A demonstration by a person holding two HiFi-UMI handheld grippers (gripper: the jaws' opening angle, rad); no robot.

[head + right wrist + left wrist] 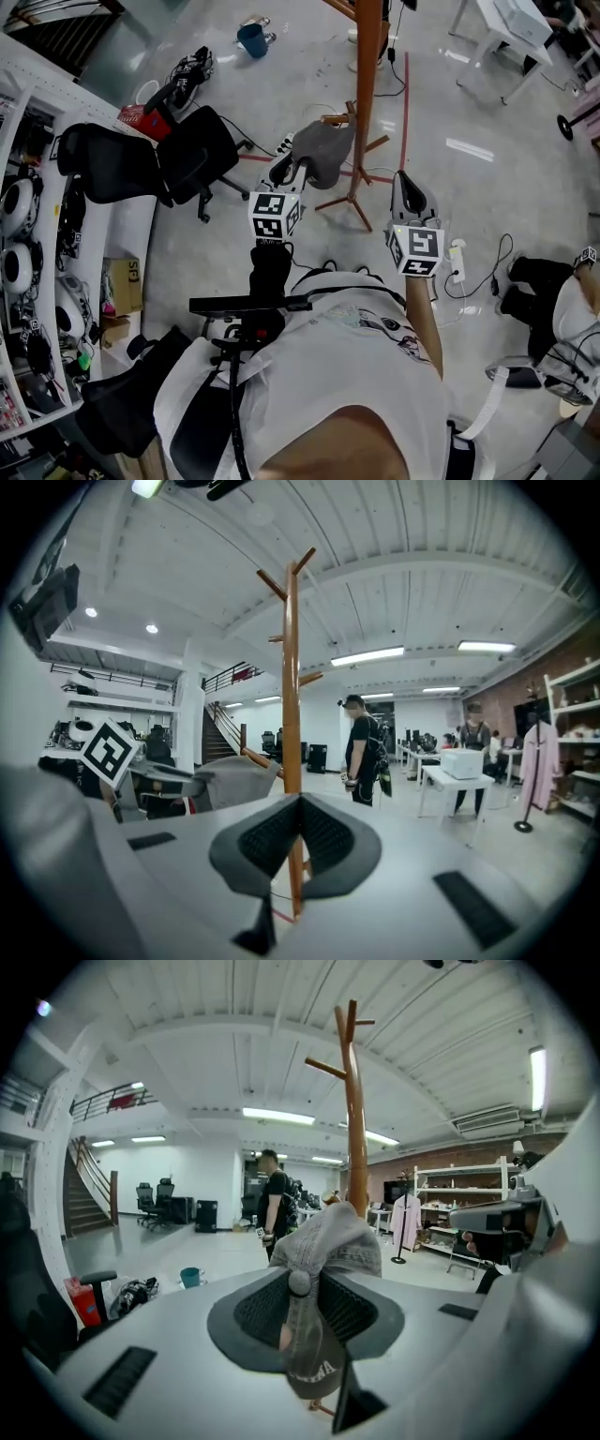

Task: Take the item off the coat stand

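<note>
Left gripper view: left gripper (300,1283) has its fingers (258,1312) clamped on a grey cap (333,1241), brim hanging down between them and crown bunched up just in front of the coat stand (354,1147). Head view agrees: left gripper (292,169) is on the near edge of the cap (323,150), which sits against a low peg (337,119) of the stand (367,84), on the person's side of the pole. Right gripper view shows the cap (225,780) at the tip of that peg (261,760), left of the pole (292,686). I can't tell whether it is fully clear of the peg or only touching it.

Right gripper (411,192) hangs just right of the stand's base. Its fingers (267,841) are together with nothing in them; the pole only shows behind.

Step, as I judge it: the cap is grasped and the lift-off is in hand, not finished. The next move calls for keeping the clamp firm, raising the cap over the peg tip, then drawing it away from the stand toward the person. The risk is fabric snagging on the peg or the stand tipping.
</note>
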